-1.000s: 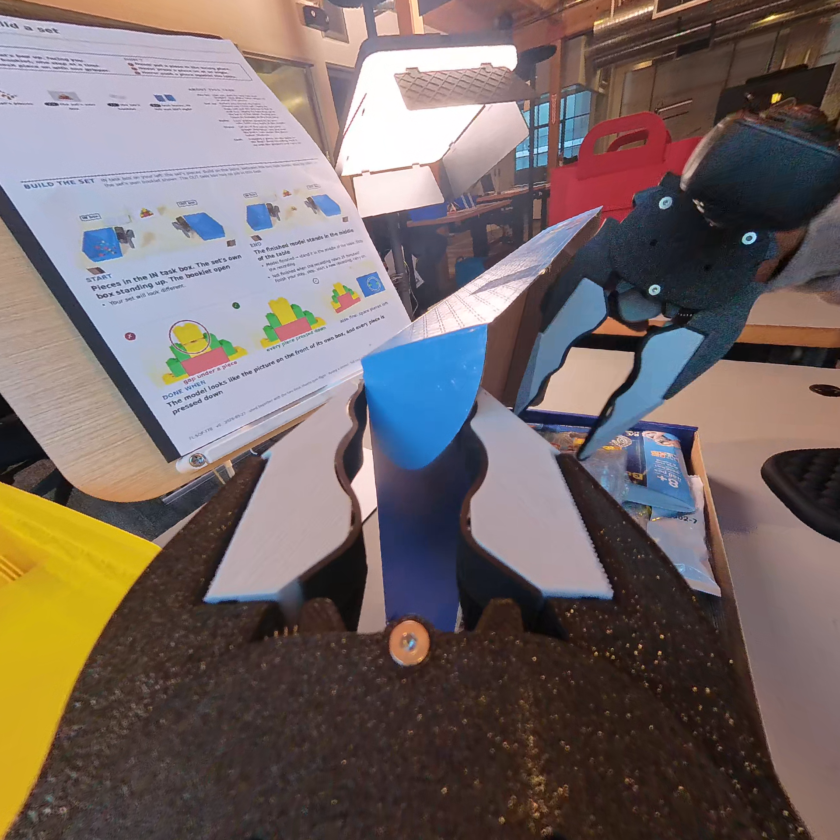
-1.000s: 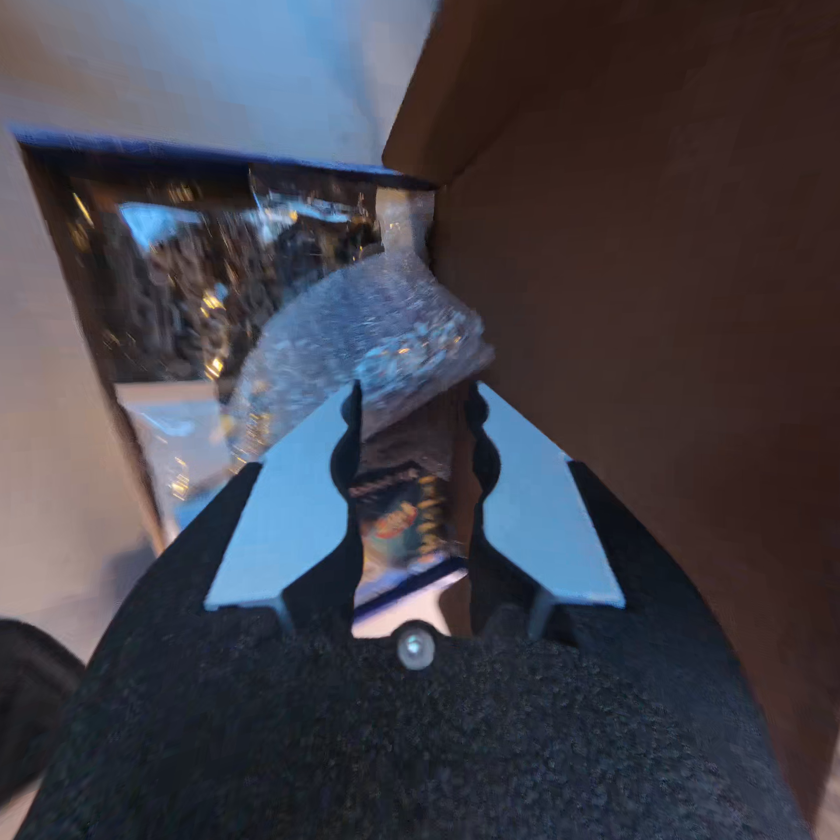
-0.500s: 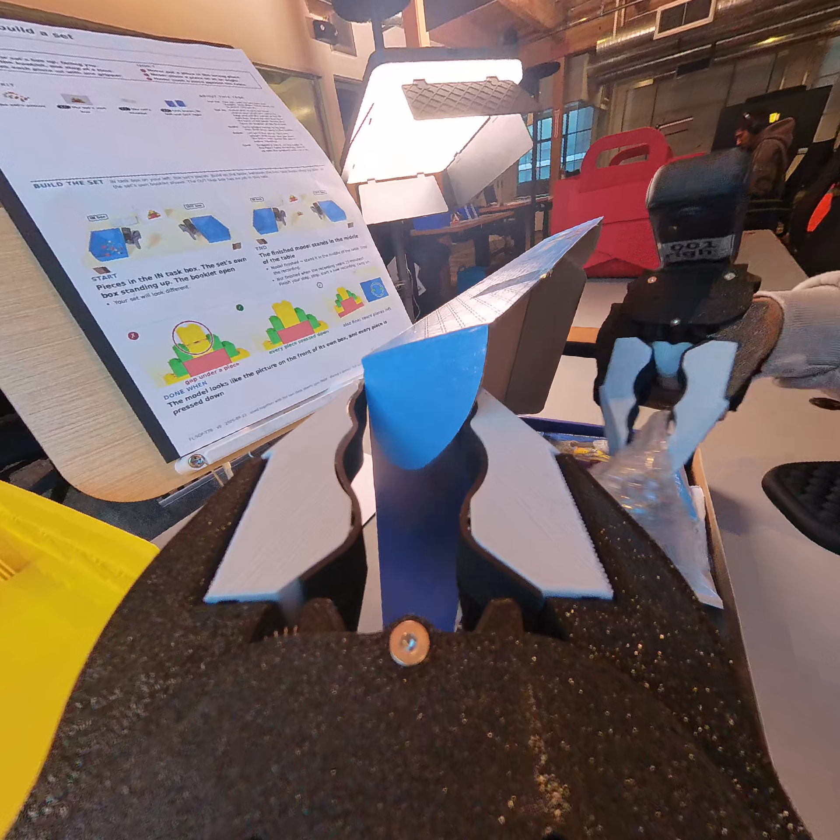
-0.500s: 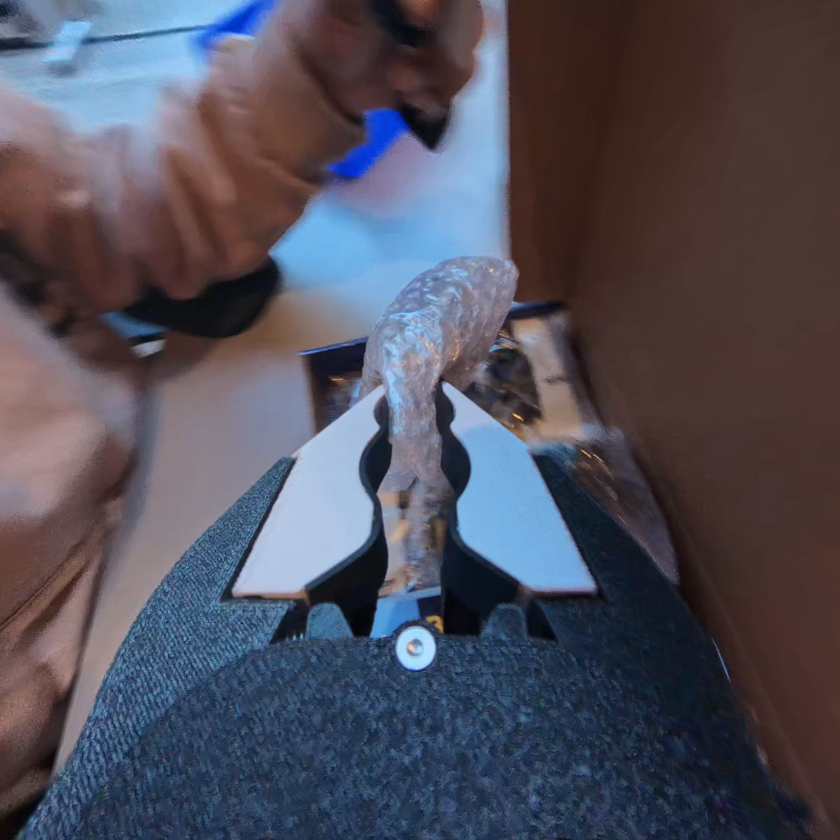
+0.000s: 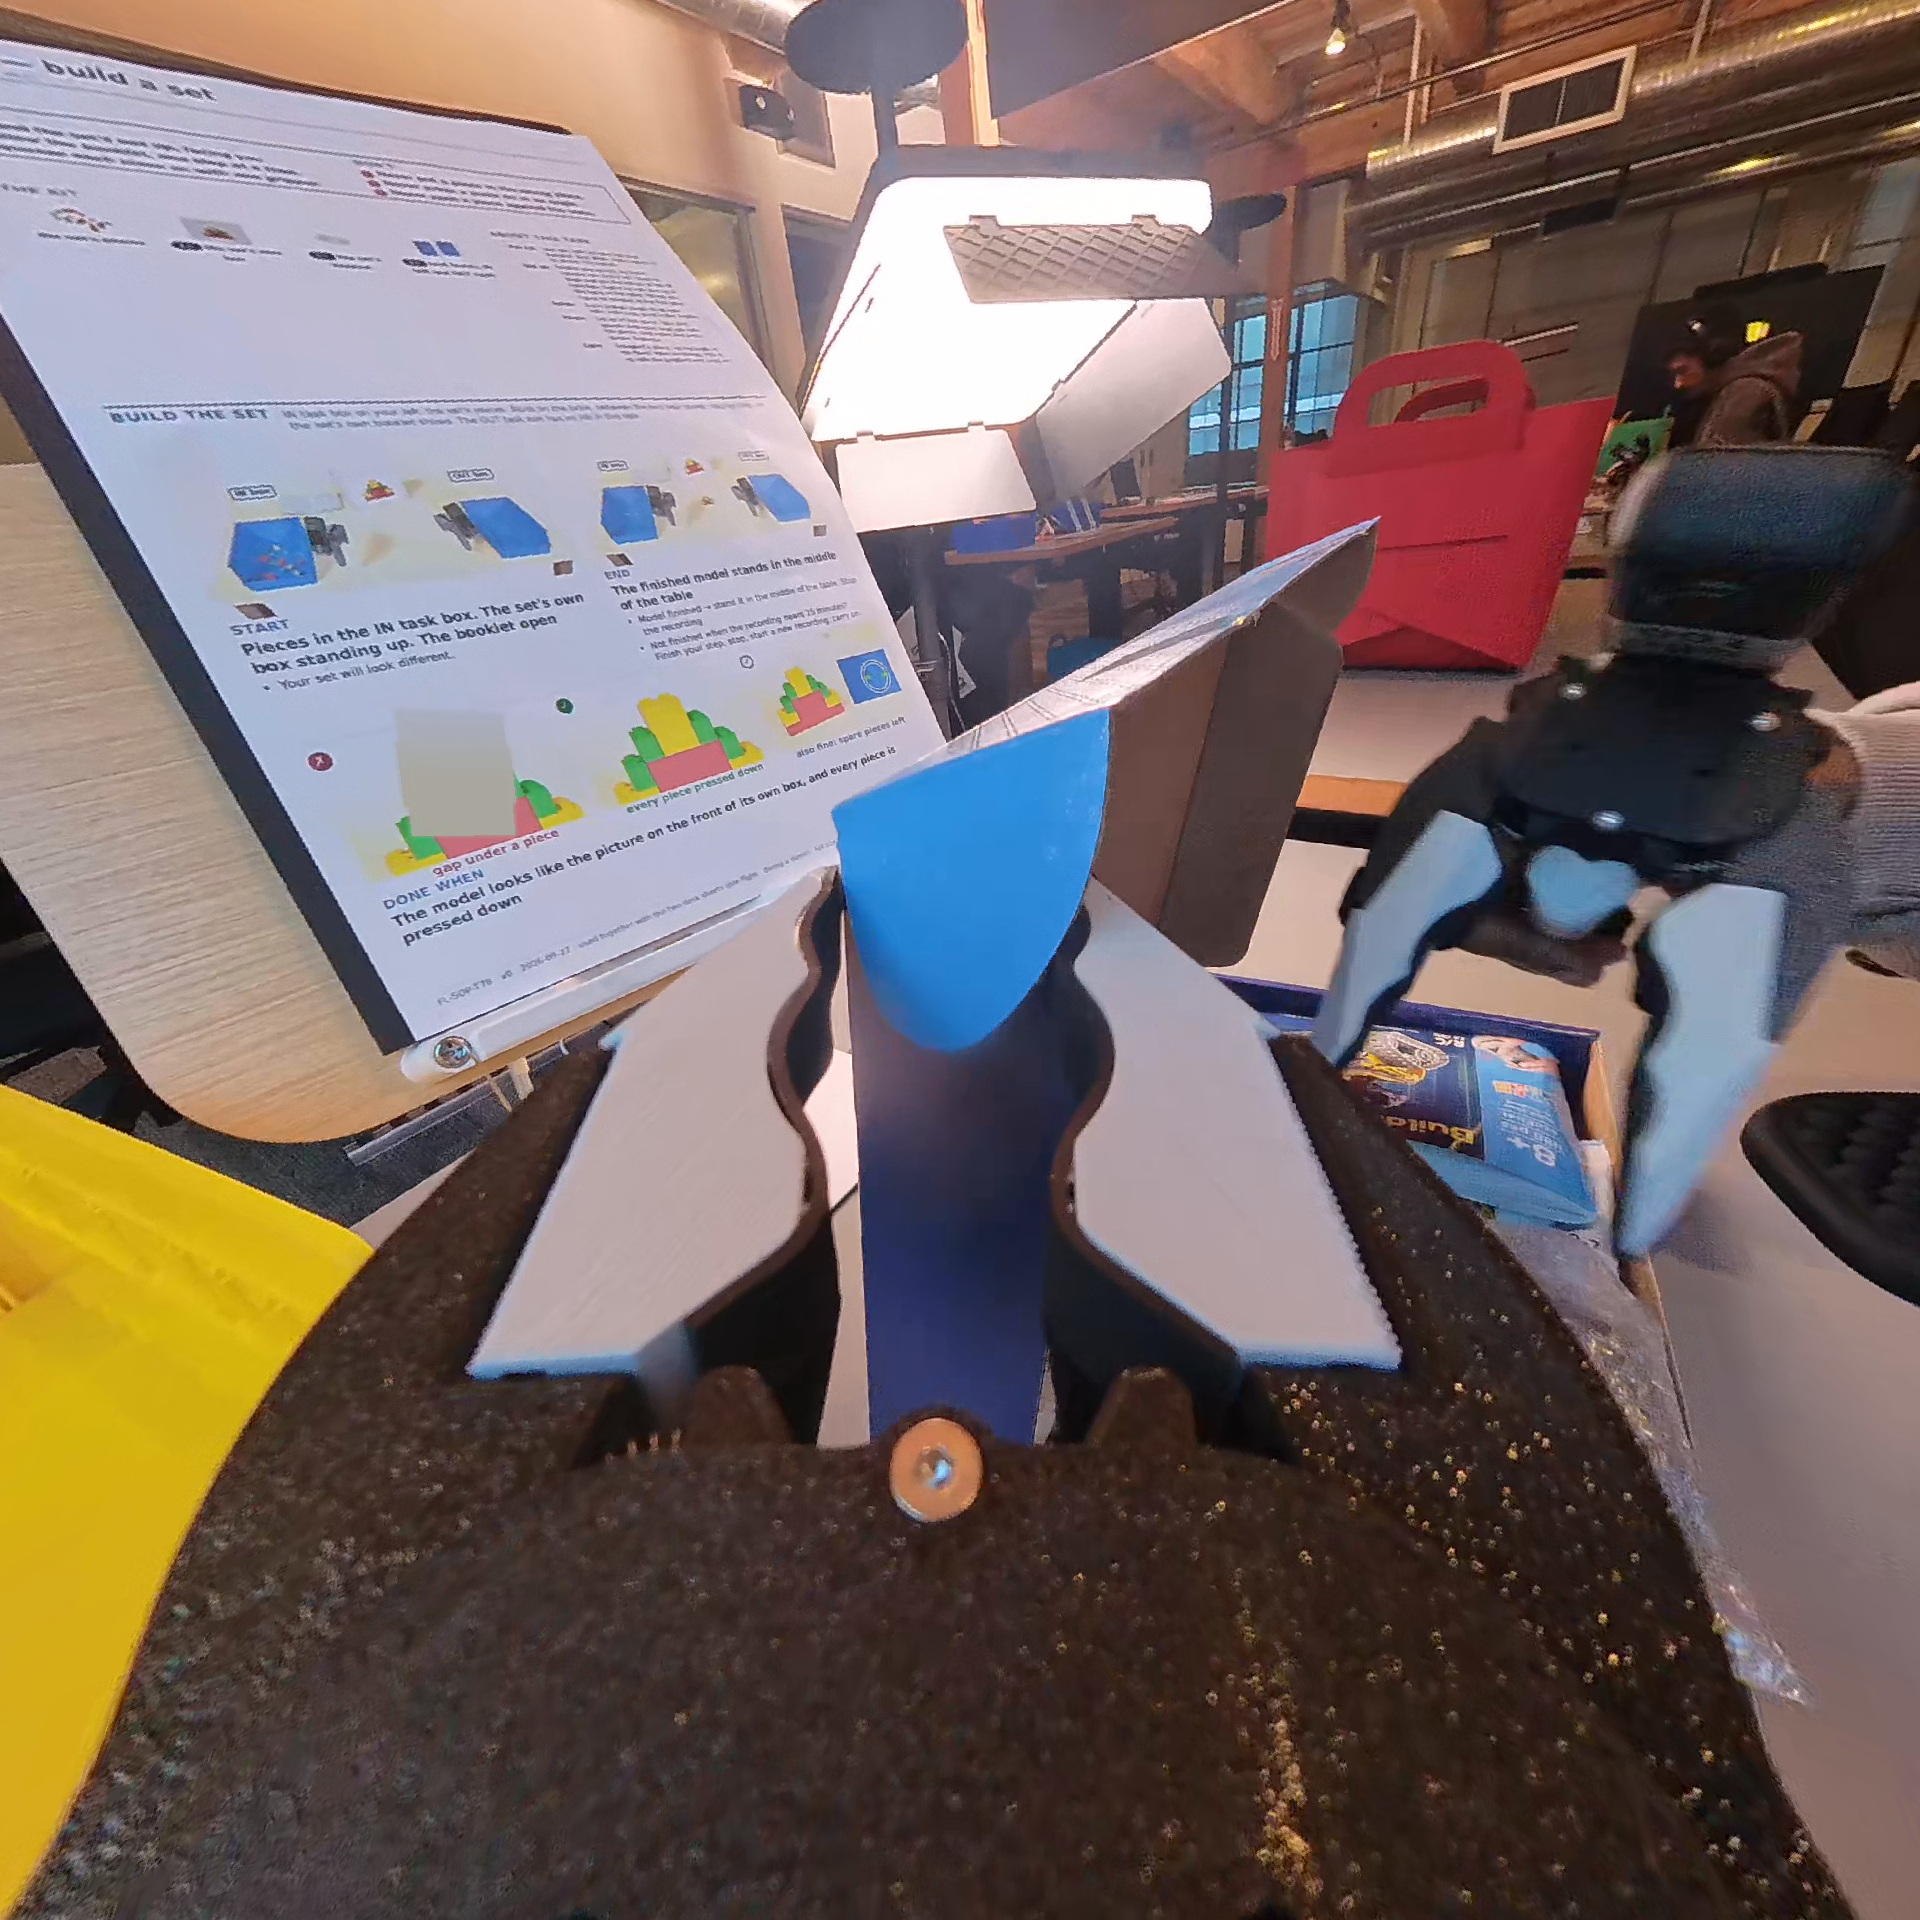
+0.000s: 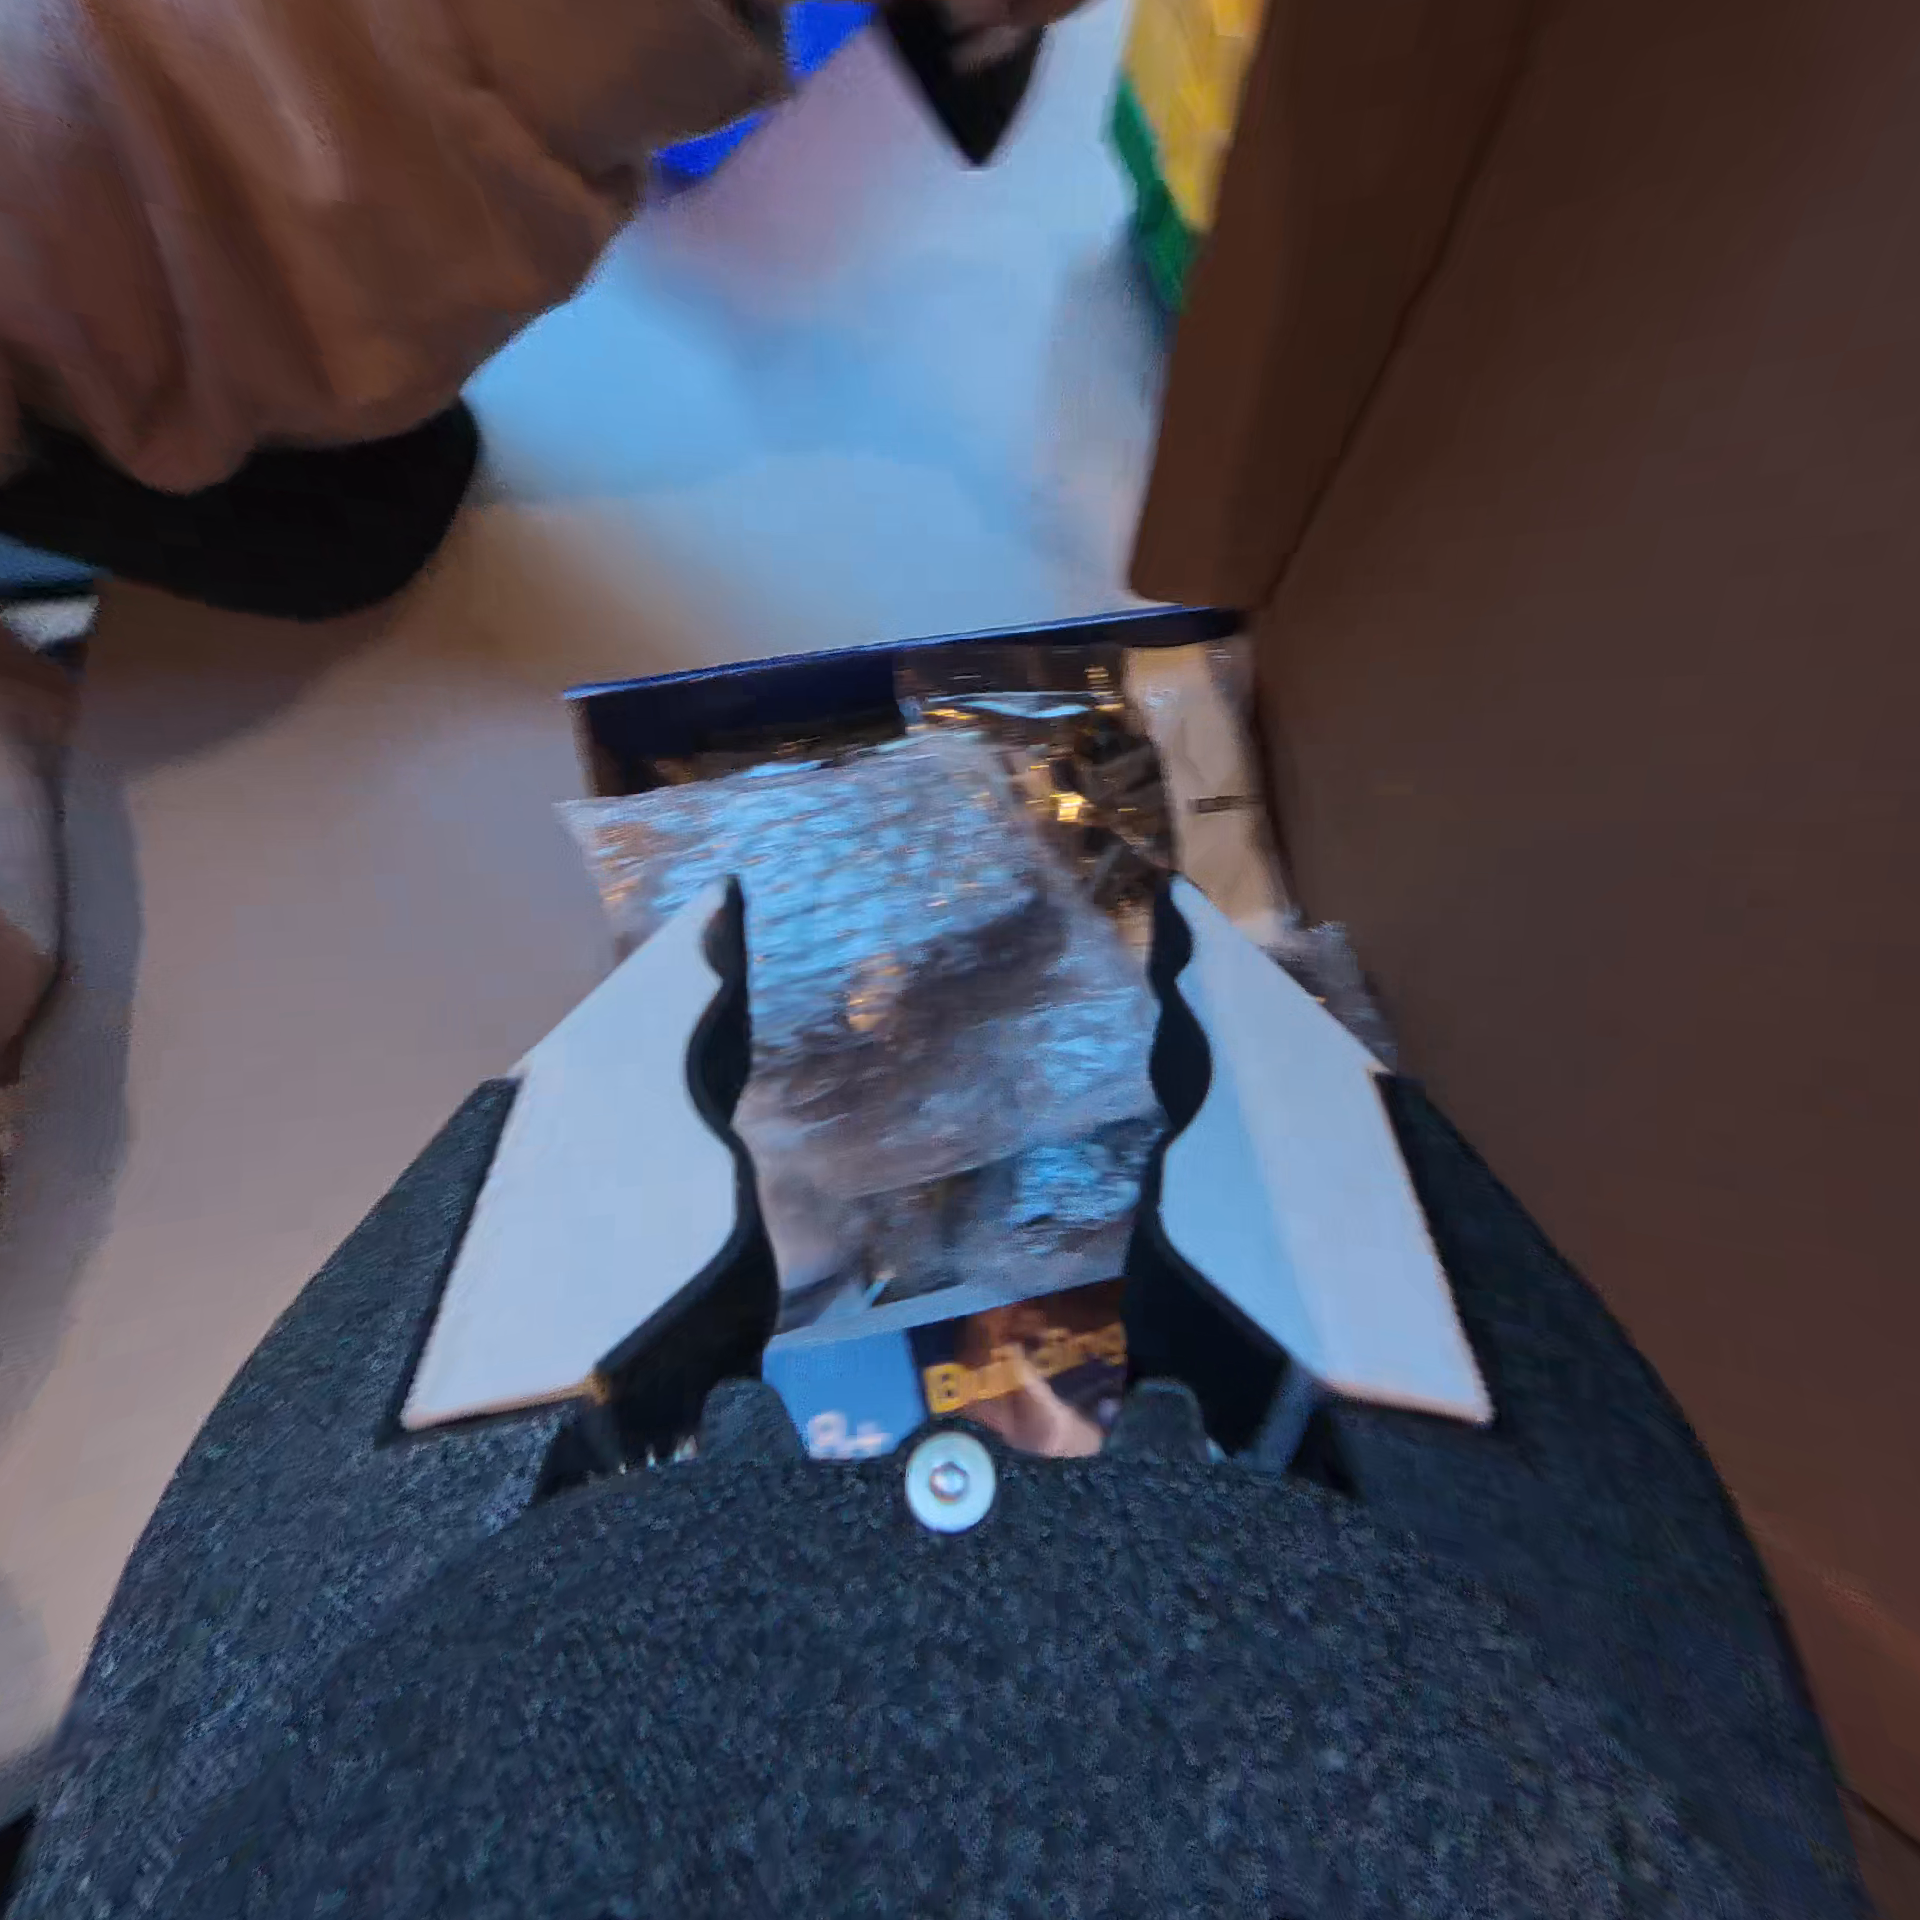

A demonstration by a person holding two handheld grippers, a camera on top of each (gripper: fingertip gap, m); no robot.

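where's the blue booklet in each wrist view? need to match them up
Left wrist view: blue booklet right of centre, inside the open box, below the right claw.
Right wrist view: booklet bottom centre, under the clear bag.
Shared landmark: raised brown cardboard lid.

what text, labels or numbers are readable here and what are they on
I don't quote writing; these bear it:
White instruction sheet on the wooden stand: headings and captions legible, top lines too small.
Blue booklet in the open box: title and a number, partly hidden.
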